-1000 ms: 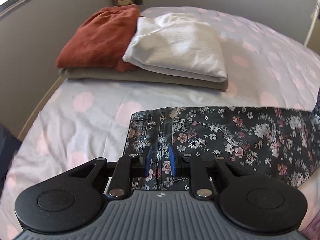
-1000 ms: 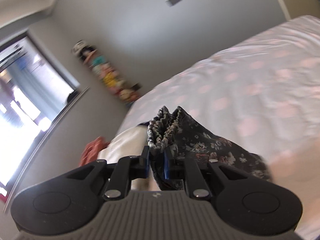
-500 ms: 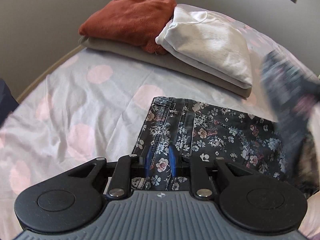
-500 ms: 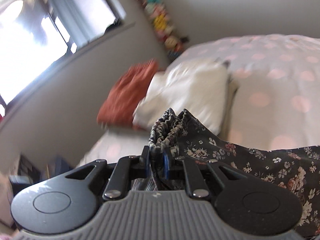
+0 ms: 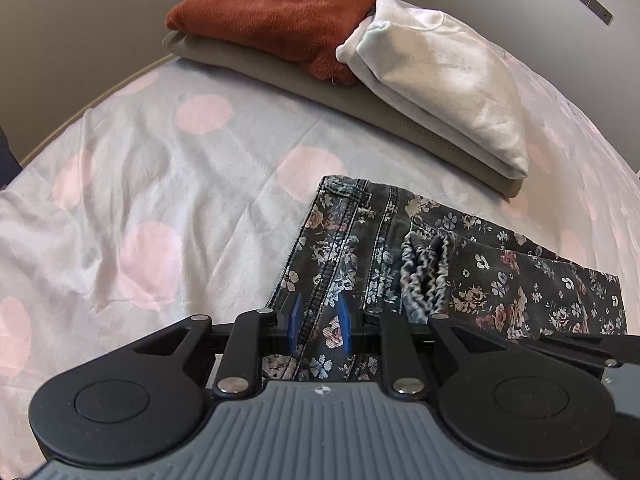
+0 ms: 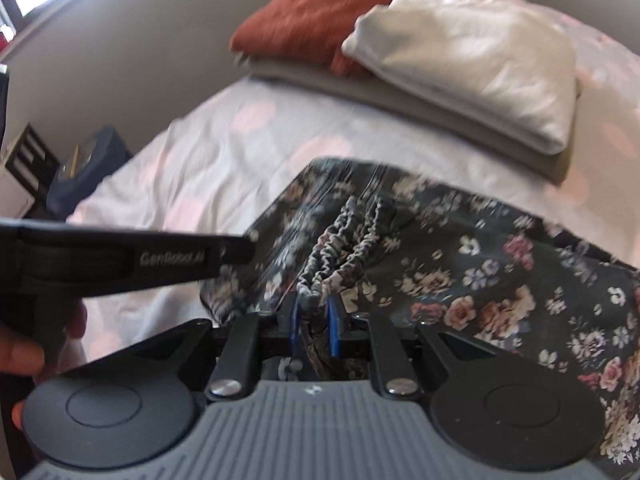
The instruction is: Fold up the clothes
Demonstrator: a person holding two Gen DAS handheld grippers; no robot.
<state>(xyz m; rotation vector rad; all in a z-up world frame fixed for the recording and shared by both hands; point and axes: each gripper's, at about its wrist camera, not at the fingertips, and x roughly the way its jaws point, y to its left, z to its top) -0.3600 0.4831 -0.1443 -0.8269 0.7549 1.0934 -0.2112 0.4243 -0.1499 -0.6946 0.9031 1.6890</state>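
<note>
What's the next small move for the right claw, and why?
Probably lower a touch and open the right claw. It's shut on the gathered elastic hem of the dark floral denim trousers, which now lies over the waistband end. The left claw pins that end on the pink-dotted bedsheet, so the fold looks made.

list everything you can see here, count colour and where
floral trousers: 1, dark grey with flowers, on the bed, cuffs folded over the waist end
rust garment: 1, folded, on the stack by the wall
white garment: 1, folded, beside the rust one
taupe garment: 1, folded, bottom of the stack
bed sheet: 1, pale with pink dots
left gripper: 1, black, over the waistband
right gripper: 1, black, clamping the gathered cuffs
</note>
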